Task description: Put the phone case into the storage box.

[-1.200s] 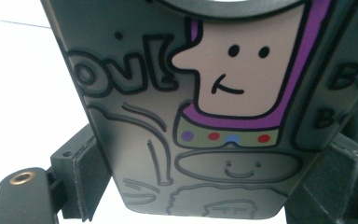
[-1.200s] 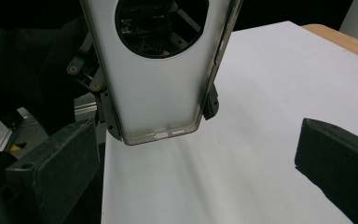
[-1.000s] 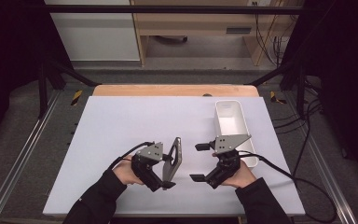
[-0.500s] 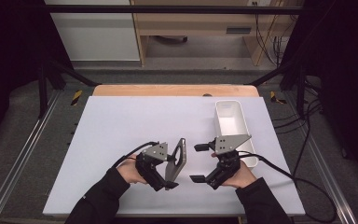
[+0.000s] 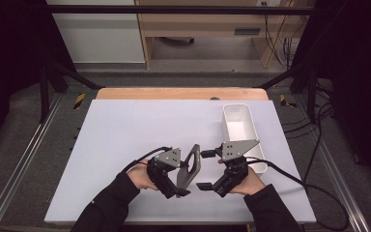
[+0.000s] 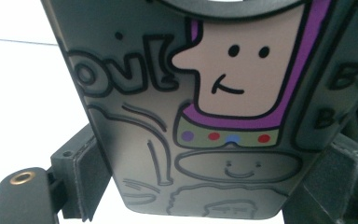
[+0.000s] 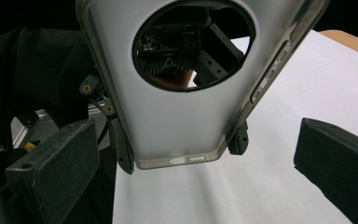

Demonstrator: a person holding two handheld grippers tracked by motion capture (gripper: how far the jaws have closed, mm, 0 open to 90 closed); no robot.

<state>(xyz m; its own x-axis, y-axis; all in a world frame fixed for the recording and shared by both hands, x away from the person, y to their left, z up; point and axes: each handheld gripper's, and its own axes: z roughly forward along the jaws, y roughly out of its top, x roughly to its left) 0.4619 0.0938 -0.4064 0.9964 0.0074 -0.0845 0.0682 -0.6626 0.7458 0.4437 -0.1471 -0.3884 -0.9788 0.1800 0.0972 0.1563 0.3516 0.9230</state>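
High view: your left tongs (image 5: 182, 186) pinch the phone case (image 5: 188, 166) upright above the table (image 5: 125, 130); right tongs (image 5: 207, 170) stand spread just beside it, white bin (image 5: 239, 126) beyond.

Left gripper view: pads clamp the case's cartoon-printed edges (image 6: 223, 116); top cut off.

Right gripper view: the case (image 7: 177, 121) hangs between the spread jaws, untouched. The handover looks about to start; the bin's inside is hard to make out.

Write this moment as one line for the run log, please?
left tool: shut on phone case | right tool: open beside it | white bin: right, apart
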